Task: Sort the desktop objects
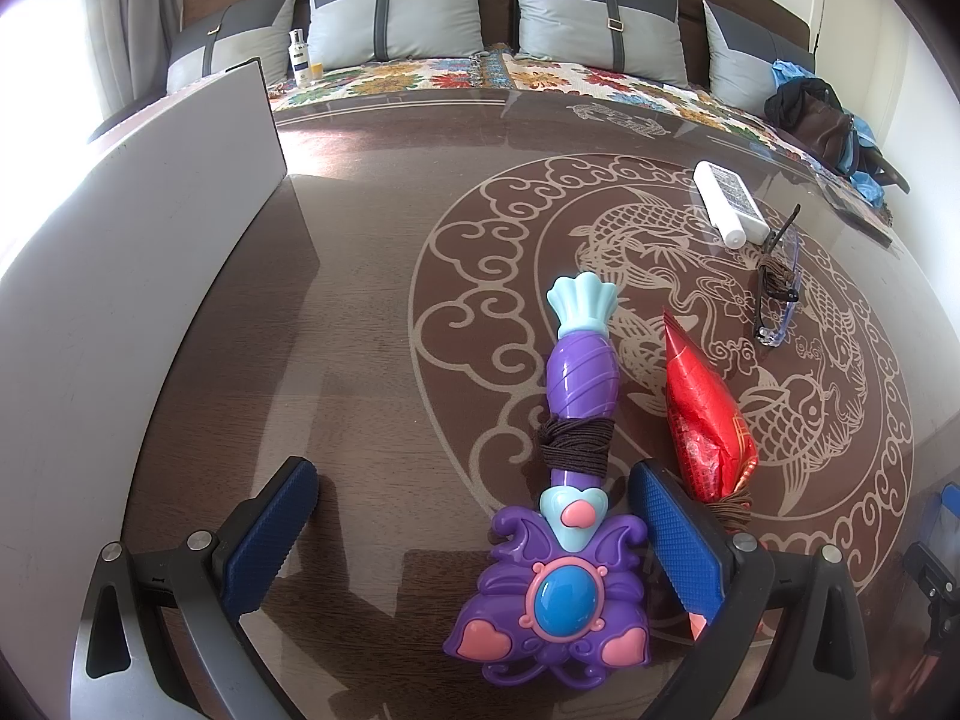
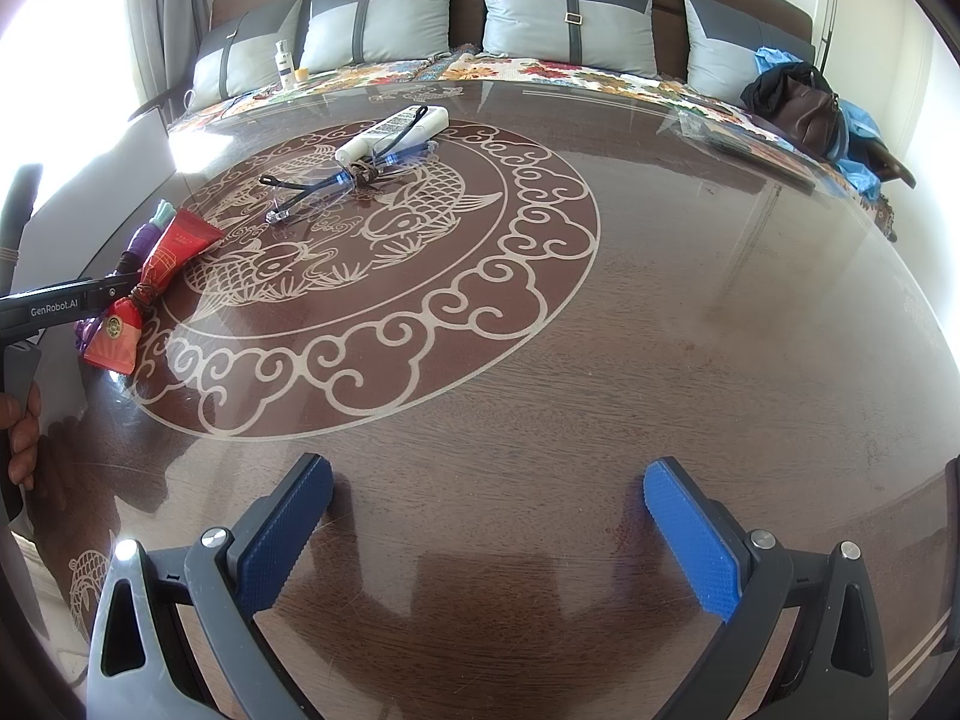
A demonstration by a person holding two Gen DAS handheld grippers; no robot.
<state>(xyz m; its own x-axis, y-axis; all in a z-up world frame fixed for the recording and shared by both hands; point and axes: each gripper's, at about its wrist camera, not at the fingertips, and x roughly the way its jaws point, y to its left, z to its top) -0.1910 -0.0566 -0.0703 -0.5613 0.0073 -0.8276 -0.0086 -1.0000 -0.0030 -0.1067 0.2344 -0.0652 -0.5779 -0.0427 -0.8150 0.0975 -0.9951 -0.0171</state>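
Note:
A purple toy wand (image 1: 579, 396) with a butterfly head and brown cord wound on its handle lies flat on the table. My left gripper (image 1: 474, 474) is open, its fingers on either side of the wand's neck without touching it. A red foil packet (image 1: 702, 414), tied with cord, lies just right of the right finger. Further right are clear glasses (image 1: 780, 288) and a white remote (image 1: 729, 201). My right gripper (image 2: 489, 471) stands open over bare table, with nothing between its fingers. From there the left gripper (image 2: 54, 306) shows at the far left, beside the packet (image 2: 162, 264).
A white board (image 1: 138, 240) stands along the table's left side. The dark table (image 2: 660, 300) has a carp pattern under glass. Behind it is a sofa with grey cushions, a bottle (image 1: 298, 57) and a dark bag (image 1: 822, 120). A person's hand (image 2: 21, 438) holds the left gripper.

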